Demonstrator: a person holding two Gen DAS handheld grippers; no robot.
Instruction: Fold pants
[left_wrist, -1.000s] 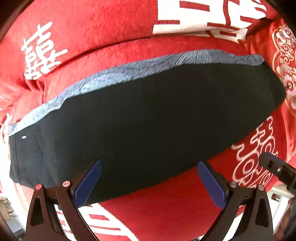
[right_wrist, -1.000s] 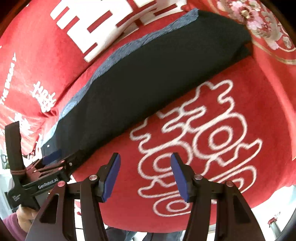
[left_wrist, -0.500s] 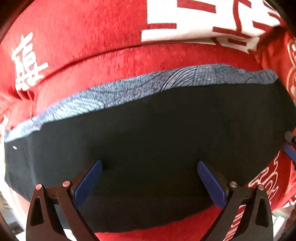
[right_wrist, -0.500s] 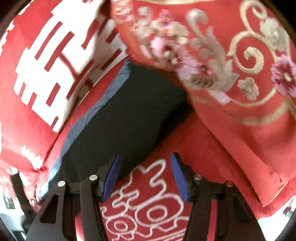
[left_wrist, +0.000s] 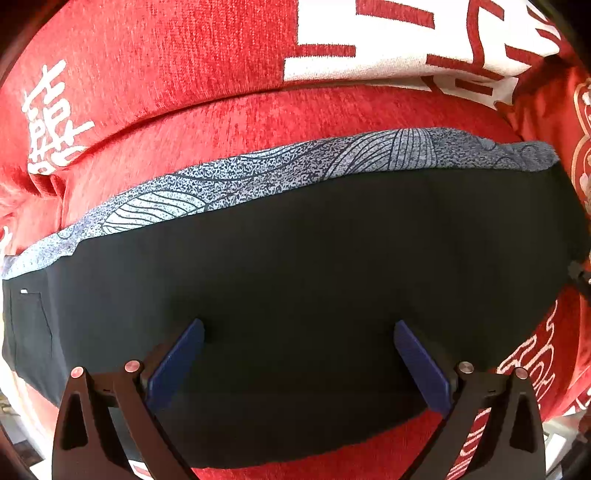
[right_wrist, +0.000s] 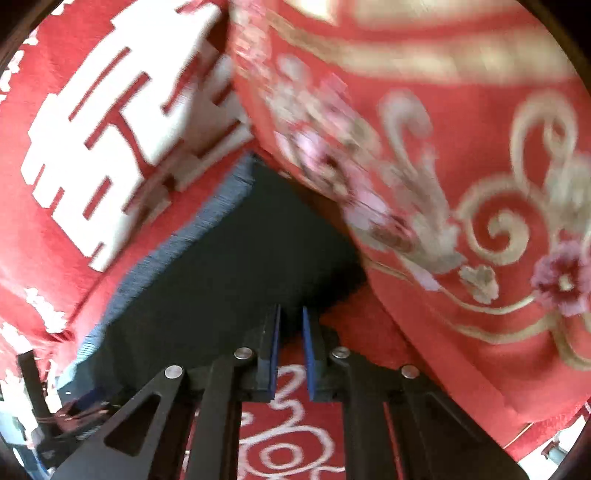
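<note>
Dark pants (left_wrist: 295, 277) lie folded lengthwise on a red sofa seat, with a grey-blue patterned strip (left_wrist: 332, 158) along their far edge. My left gripper (left_wrist: 298, 326) points straight down over the middle of the pants. It is wide open and its blue pads (left_wrist: 177, 362) hold nothing. In the right wrist view the pants (right_wrist: 240, 258) end under an embroidered cushion. My right gripper (right_wrist: 291, 312) sits at that end's near edge. Its jaws are closing to a narrow gap, with the dark fabric edge caught at the tips. The left gripper (right_wrist: 74, 410) shows at lower left.
The red sofa cover (left_wrist: 166, 74) carries large white characters on seat and backrest. A red cushion (right_wrist: 443, 184) with gold and pink embroidery leans over the pants' right end. The seat's front edge (left_wrist: 258, 472) runs just below the pants.
The left gripper came in over the pants and then held still. The right gripper swung from the bare seat to the pants' end by the cushion, and its jaws went from half open to nearly together.
</note>
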